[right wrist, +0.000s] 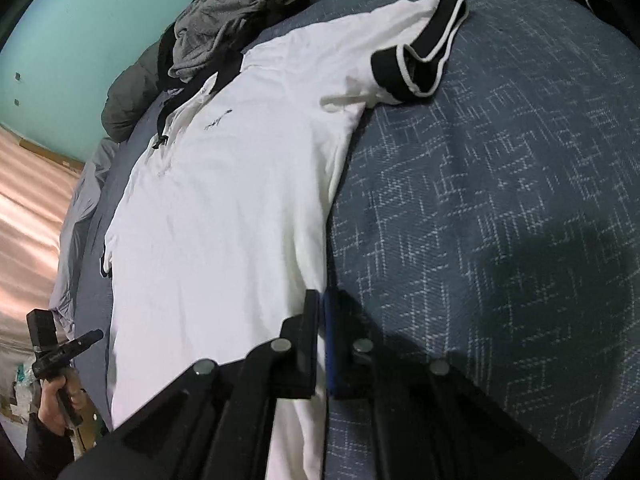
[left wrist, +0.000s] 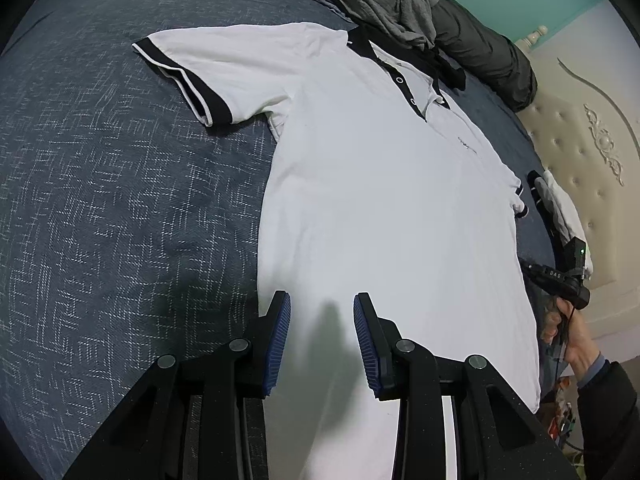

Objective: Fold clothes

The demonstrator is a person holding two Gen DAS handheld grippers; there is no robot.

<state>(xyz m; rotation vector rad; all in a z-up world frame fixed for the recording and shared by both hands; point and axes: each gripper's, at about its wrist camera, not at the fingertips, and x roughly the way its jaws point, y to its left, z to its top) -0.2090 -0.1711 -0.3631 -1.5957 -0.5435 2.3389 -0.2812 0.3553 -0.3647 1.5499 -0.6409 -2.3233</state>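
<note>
A white polo shirt [left wrist: 380,200] with black collar and black sleeve cuffs lies spread flat, front up, on the bed. My left gripper [left wrist: 322,300] hovers open over the shirt's lower left part, near its side edge; the fabric lies flat under the gap, clear of the blue pads [left wrist: 280,340]. My right gripper [right wrist: 322,296] is shut on the right side edge of the shirt [right wrist: 224,200], low on the body, with white cloth pinched between its fingers. Each view shows the other gripper at its edge, in a person's hand [left wrist: 576,344].
The blue patterned bedspread [left wrist: 120,200] surrounds the shirt. A crumpled grey garment [left wrist: 392,0] and a dark jacket [left wrist: 488,52] are heaped beyond the collar. Another white-and-black garment [left wrist: 556,200] lies by the padded cream headboard [left wrist: 580,140]. A teal wall [right wrist: 80,40] stands behind.
</note>
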